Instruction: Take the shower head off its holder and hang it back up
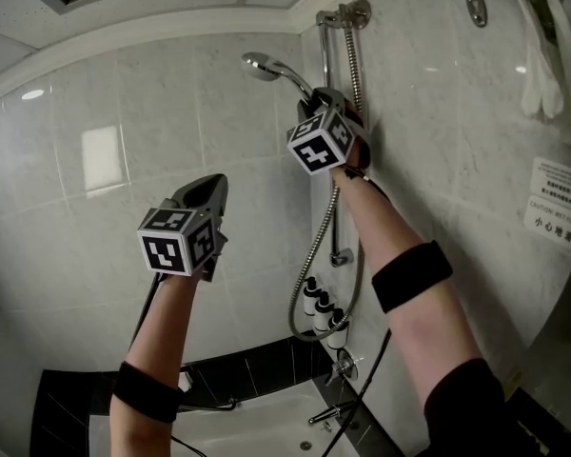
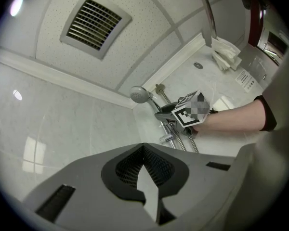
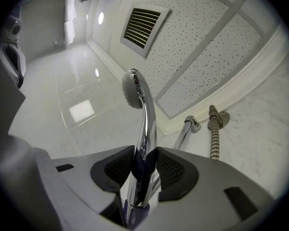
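Shower head up near the ceiling corner, chrome handle running down between the jaws of the right gripper. Clenched on that handle, both ribbed pads pressing its sides. Just beside it, the smooth rail and the ribbed hose, both climbing to fittings under the ceiling moulding. Holder hidden behind the gripper in the head view and not made out elsewhere; whether seated in it or already lifted free, cannot tell. Judged from a firm grasp at rail height: either the start of the lift-off or the moment of hanging back, with nothing to settle which. At the least, letting go with the shower head resting in its holder not yet done. Left gripper raised before the tiled wall, well apart from the shower head, jaws closed together on nothing, seemingly no part in the work. Further out: hose looping down the wall past three small bottles toward the tap above the bathtub. In the ceiling, a vent. On the right-hand wall, a white towel and a printed notice.
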A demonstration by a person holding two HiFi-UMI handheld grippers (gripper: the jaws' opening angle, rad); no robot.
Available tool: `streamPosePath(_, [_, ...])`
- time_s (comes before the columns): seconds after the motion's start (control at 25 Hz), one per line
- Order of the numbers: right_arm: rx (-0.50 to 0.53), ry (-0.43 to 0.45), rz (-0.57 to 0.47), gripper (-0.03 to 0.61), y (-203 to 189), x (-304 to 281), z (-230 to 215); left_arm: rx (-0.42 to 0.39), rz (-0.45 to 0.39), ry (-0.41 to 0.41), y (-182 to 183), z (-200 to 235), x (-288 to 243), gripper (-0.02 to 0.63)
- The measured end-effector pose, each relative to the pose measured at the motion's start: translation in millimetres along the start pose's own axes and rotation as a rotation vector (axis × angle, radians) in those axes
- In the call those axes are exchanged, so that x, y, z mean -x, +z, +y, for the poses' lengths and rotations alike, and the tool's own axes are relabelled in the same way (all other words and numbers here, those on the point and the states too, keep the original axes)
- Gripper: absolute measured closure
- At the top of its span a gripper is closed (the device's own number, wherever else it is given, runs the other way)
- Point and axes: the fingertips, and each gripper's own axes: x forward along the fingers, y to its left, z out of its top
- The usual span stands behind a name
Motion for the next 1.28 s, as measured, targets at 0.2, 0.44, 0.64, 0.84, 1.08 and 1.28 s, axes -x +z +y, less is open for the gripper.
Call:
streamPosePath(0.2, [-0.078, 0.001, 0.001, 0.430, 1, 0, -2, 0.011, 0.015, 0.014, -9, 4, 8, 0.614])
streamPosePath(0.44, [-0.110, 0.001, -0.032, 0.433, 20, 6, -3, 0.002, 0.025, 0.041, -11, 15, 26, 0.614])
streamPosePath(0.64, [-0.110, 0.037, -0.186, 0.433, 103, 20, 13, 0.008, 0.023, 0.074, -4, 27, 42, 0.614])
streamPosePath(0.84, [-0.163, 0.122, -0.155, 0.433, 106, 27, 46, -0.006, 0.039, 0.098, -6, 35, 64, 0.614])
streamPosePath(1.08, [-0.257, 0.257, -0.125, 0.433, 90, 49, 89, -0.013, 0.067, 0.133, -21, 46, 81, 0.614])
streamPosePath(1.28, [-0.355, 0.373, -0.125, 0.434, 86, 80, 135, 0.018, 0.121, 0.162, -59, 53, 105, 0.614])
